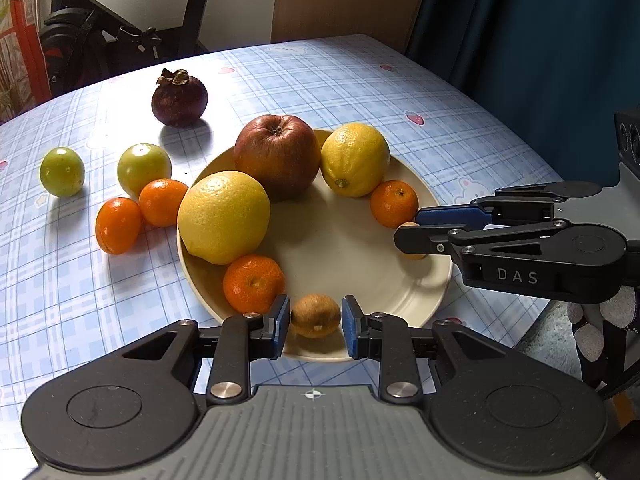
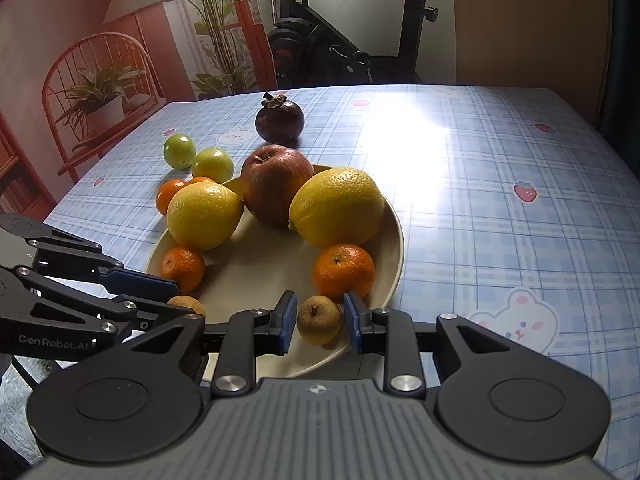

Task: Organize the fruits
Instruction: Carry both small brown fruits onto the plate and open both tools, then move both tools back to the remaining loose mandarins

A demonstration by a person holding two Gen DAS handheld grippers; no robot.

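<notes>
A cream plate (image 1: 360, 264) (image 2: 248, 268) holds a red apple (image 1: 277, 155) (image 2: 276, 188), two lemons (image 1: 224, 216) (image 1: 355, 159), two mandarins (image 1: 253, 283) (image 1: 394, 204) and two small brown longans. My left gripper (image 1: 315, 322) is open with its pads on either side of one longan (image 1: 315, 316), with small gaps. My right gripper (image 2: 320, 320) is open around the other longan (image 2: 319, 319), which shows partly hidden in the left wrist view (image 1: 412, 256). On the cloth lie a mangosteen (image 1: 179, 98), two green fruits (image 1: 62, 172) (image 1: 144, 168) and two mandarins (image 1: 118, 226) (image 1: 162, 202).
The table has a blue checked cloth (image 2: 500, 208). An exercise bike (image 2: 320, 52) stands behind it, a chair with a plant (image 2: 96, 96) at the far left, a dark curtain (image 1: 540, 60) to the right. The near table edge lies just under both grippers.
</notes>
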